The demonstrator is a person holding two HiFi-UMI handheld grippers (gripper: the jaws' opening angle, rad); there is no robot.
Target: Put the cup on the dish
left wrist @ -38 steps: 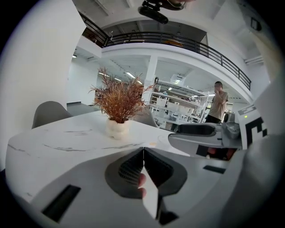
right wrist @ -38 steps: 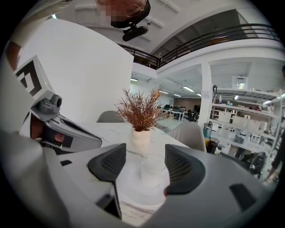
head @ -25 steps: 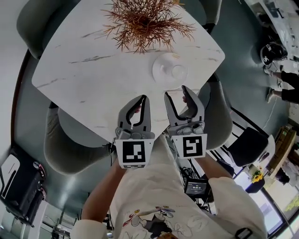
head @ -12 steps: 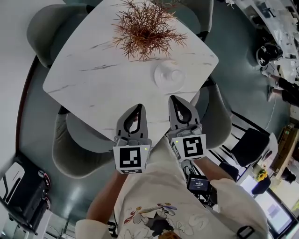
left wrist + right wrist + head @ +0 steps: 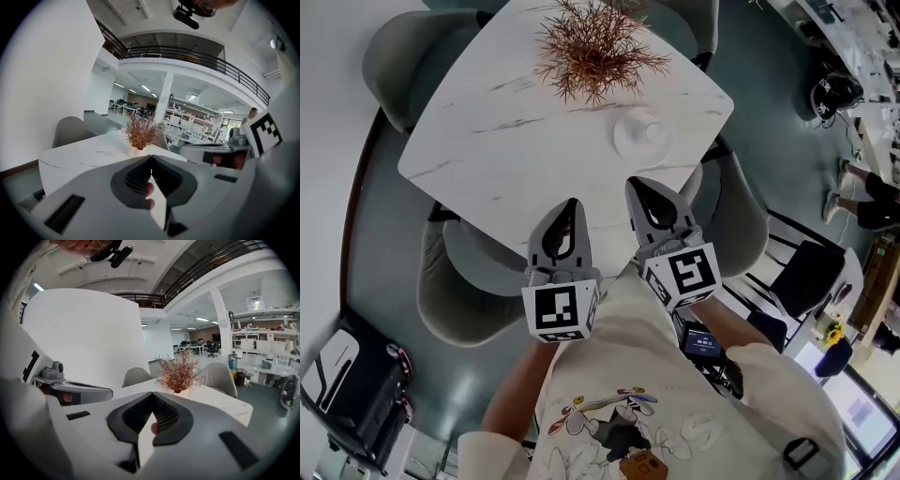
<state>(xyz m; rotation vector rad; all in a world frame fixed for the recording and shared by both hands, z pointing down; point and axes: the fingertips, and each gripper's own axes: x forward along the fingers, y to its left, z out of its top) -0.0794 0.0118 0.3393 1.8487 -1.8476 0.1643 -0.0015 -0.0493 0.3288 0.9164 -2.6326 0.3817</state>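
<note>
On the white marble table [image 5: 506, 131], a small white cup [image 5: 653, 131] stands on a white dish [image 5: 630, 141] near the right corner. Both grippers hover side by side off the table's near edge, well short of the dish. My left gripper [image 5: 572, 202] is shut with nothing in it, its tips meeting in the left gripper view [image 5: 151, 158]. My right gripper [image 5: 639, 184] is shut and empty too, as the right gripper view [image 5: 152, 394] shows. In both gripper views the gripper bodies hide the cup and dish.
A dried reddish plant [image 5: 595, 42] stands at the table's far side, behind the dish. Grey chairs surround the table: one under the near-left edge [image 5: 473, 272], one at the right [image 5: 736, 220], one at the far left [image 5: 403, 56]. A black case [image 5: 347, 384] stands on the floor at the lower left.
My right gripper's jaws, open a second ago, have closed on nothing. Both grippers have pulled back from the table's edge toward my body and risen. The cup and dish have not moved.
</note>
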